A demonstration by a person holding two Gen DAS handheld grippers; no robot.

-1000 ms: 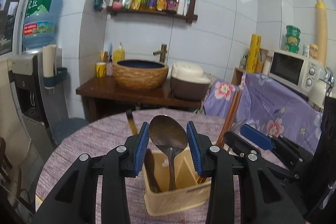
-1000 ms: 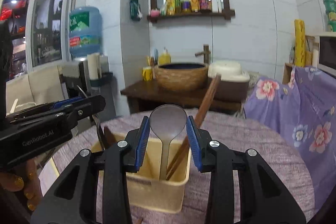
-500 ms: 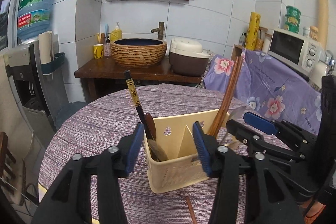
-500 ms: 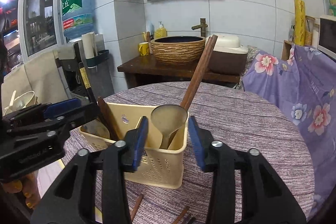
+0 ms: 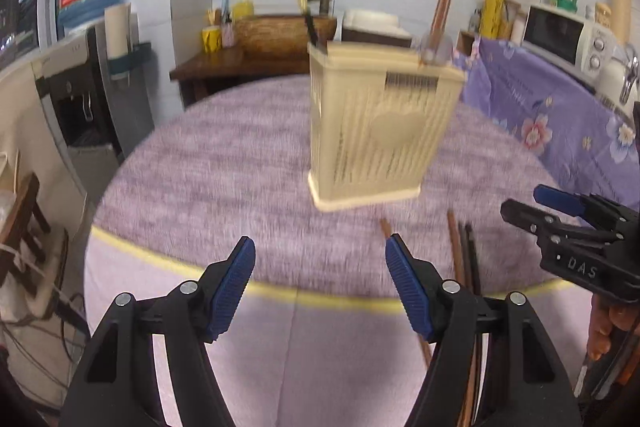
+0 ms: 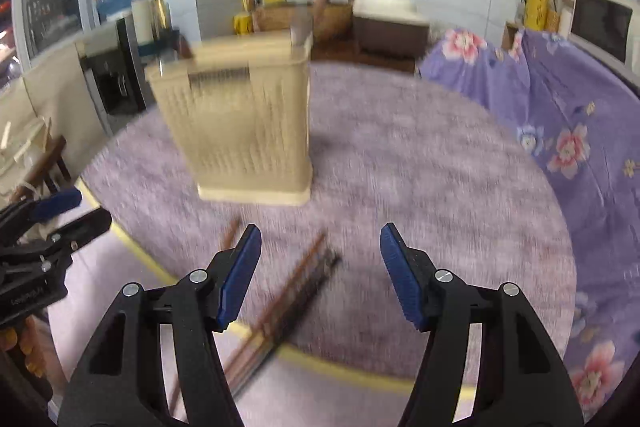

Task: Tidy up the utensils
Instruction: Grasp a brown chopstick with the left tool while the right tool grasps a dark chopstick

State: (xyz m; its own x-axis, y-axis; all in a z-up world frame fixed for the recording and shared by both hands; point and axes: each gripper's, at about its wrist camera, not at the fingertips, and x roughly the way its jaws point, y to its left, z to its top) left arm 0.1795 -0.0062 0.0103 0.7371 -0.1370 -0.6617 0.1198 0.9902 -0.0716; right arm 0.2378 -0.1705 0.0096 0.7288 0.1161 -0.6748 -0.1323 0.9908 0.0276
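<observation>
A cream plastic utensil holder [image 5: 380, 123] stands on the round purple-clothed table [image 5: 224, 163]; it also shows in the right wrist view [image 6: 248, 123]. Chopsticks and spoons stick out of its top. Several loose chopsticks [image 6: 288, 291] lie on the cloth near the table's front edge, also in the left wrist view [image 5: 460, 251]. My left gripper [image 5: 320, 263] is open and empty, low at the table's edge. My right gripper [image 6: 320, 255] is open and empty above the loose chopsticks. Both views are motion-blurred.
A water dispenser [image 5: 88, 39] stands at the left. A wooden counter with a woven basin [image 5: 280, 27] and a rice cooker [image 6: 388, 15] is behind the table. A purple floral cloth [image 6: 560, 99] with a microwave [image 5: 560, 31] is at the right.
Both grippers let go of their spoons, which now stand in the holder, opened wide and pulled back and down towards the table's front edge.
</observation>
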